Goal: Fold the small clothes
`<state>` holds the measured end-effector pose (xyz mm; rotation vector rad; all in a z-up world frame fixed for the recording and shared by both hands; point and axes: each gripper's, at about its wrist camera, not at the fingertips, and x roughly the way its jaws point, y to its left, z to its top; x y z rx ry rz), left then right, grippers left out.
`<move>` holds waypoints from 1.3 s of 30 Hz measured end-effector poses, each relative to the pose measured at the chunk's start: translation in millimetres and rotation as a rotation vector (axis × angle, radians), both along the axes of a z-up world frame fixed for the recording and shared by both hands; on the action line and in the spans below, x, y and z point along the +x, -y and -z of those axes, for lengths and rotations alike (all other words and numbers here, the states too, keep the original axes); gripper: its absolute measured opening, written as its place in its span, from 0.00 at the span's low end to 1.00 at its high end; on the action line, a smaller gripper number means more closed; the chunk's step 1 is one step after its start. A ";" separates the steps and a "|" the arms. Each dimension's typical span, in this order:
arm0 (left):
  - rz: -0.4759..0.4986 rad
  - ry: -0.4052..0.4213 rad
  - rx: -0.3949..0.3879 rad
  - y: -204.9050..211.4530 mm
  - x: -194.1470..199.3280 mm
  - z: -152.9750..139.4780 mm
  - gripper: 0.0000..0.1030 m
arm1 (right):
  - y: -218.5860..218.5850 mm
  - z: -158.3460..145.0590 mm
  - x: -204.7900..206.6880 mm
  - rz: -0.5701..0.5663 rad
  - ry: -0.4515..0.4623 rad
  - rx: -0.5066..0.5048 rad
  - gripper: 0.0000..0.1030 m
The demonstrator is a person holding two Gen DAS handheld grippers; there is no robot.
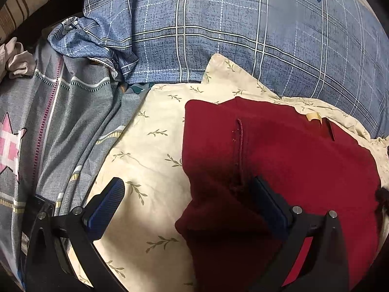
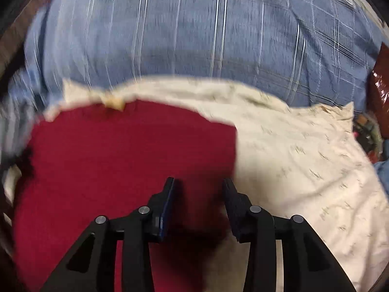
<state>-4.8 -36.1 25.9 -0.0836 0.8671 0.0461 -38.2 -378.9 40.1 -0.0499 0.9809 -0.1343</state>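
Red garment (image 1: 279,160) lies on the cream sheet (image 1: 150,146); your left hand-held gripper (image 1: 187,202) gapes wide, your right hand-held gripper (image 2: 199,189) narrower, at 6 o'clock.

Left wrist view is sharp and evenly lit, with gripper shadow darkening the red garment (image 1: 279,160) near the jaws; right wrist view is heavily motion-blurred; both show fisheye curvature and dark vignetted corners.

**Black linkages, blue pads**

The left gripper (image 1: 187,197) has black angular arms with triangular cutouts, 4 silver round screws and ribbed dark-blue finger pads (image 1: 107,206). The right gripper (image 2: 199,194) matches: black frame, 4 silver screws, blue-edged pads (image 2: 167,206).
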 end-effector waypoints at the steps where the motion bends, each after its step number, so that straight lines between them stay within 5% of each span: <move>1: 0.000 0.002 0.001 0.0 -0.5 -0.4 1.00 | 7.9 2.5 -2.4 0.015 0.008 0.049 0.43; 5: 0.006 0.014 0.000 -0.8 -6.4 -5.0 1.00 | 18.7 -21.0 -26.9 0.067 0.069 0.106 0.47; 11: 0.065 0.022 -0.003 -1.2 -30.4 -15.6 1.00 | 11.1 -37.9 -69.5 0.019 0.046 0.119 0.50; 13: 0.096 0.027 0.005 -0.7 -47.8 -18.5 1.00 | 9.4 -40.4 -90.1 0.000 0.036 0.156 0.58; 22: 0.213 0.018 -0.024 -3.1 -126.9 -30.5 1.00 | -0.9 -19.3 -176.9 -0.081 -0.097 0.274 0.61; 30: 0.222 -0.111 -0.115 -30.1 -191.3 -2.1 1.00 | -22.6 14.5 -226.8 -0.173 -0.192 0.335 0.60; 32: 0.214 -0.120 -0.122 -33.4 -201.6 1.6 1.00 | -29.9 19.8 -231.9 -0.199 -0.189 0.339 0.54; 34: 0.210 -0.123 -0.121 -34.8 -209.6 2.3 1.00 | -37.9 21.4 -234.1 -0.230 -0.179 0.343 0.25; 37: 0.210 -0.123 -0.125 -35.5 -218.6 -0.5 1.00 | -42.0 11.6 -238.1 -0.253 -0.139 0.317 0.09; 39: 0.211 -0.124 -0.131 -37.4 -225.6 -2.4 1.00 | -31.2 4.6 -242.2 -0.222 -0.121 0.328 0.07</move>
